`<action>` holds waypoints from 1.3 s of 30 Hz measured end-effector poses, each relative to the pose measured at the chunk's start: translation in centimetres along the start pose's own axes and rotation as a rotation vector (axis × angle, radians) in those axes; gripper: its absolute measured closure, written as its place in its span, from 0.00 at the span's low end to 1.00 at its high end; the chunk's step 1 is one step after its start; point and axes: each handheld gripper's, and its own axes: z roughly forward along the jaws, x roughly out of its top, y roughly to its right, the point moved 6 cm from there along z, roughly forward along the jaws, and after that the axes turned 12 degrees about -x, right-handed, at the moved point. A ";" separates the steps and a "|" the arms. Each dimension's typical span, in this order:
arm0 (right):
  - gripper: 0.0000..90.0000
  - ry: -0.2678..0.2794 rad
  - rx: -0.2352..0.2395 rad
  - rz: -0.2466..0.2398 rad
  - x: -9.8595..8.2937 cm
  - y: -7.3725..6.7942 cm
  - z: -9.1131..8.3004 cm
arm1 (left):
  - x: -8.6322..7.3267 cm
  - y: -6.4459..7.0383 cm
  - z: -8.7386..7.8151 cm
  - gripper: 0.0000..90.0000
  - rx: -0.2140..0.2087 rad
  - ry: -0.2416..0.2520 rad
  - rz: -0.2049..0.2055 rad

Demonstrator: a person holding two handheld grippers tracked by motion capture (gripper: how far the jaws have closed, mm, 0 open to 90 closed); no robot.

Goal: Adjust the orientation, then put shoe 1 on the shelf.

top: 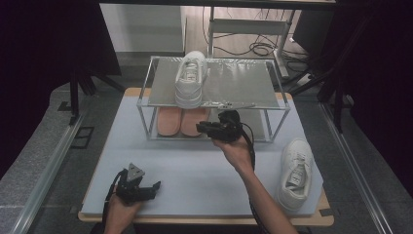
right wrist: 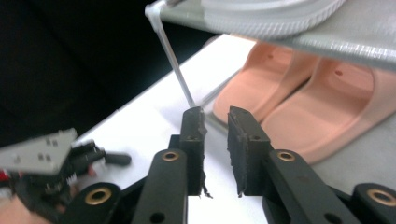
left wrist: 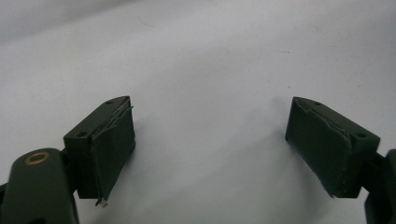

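Nearest the high camera, at 7 o'clock on the table (top: 204,170): left hand-held gripper (top: 155,185), jaws wide apart over bare white surface, nothing between them. Near centre, just toward 12 o'clock: right hand-held gripper (top: 200,128), jaws nearly together with a narrow gap, clamping nothing, just beside the pink slippers (top: 182,121) on the lower level of the shoe rack (top: 272,105). On the rack's top shelf: white sneaker (top: 191,78). At 4 o'clock on the table: second white sneaker (top: 295,171)
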 end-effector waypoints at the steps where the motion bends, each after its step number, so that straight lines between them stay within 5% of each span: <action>1: 0.81 -0.010 -0.010 -0.023 -0.4 -0.1 -0.2 | 0.0 0.0 0.0 0.17 0.000 0.000 0.000; 15: 0.65 -0.114 -0.106 -0.174 -4.1 0.3 -1.9 | 0.0 0.0 0.0 0.17 0.000 0.005 -0.003; 30: 0.59 -0.175 -0.206 -0.154 -6.8 3.5 -5.5 | 0.0 0.0 0.0 0.17 0.000 0.007 -0.004; 39: 0.69 -0.211 -0.294 -0.135 -8.3 6.2 -8.0 | 0.0 0.0 0.0 0.17 -0.001 0.004 -0.002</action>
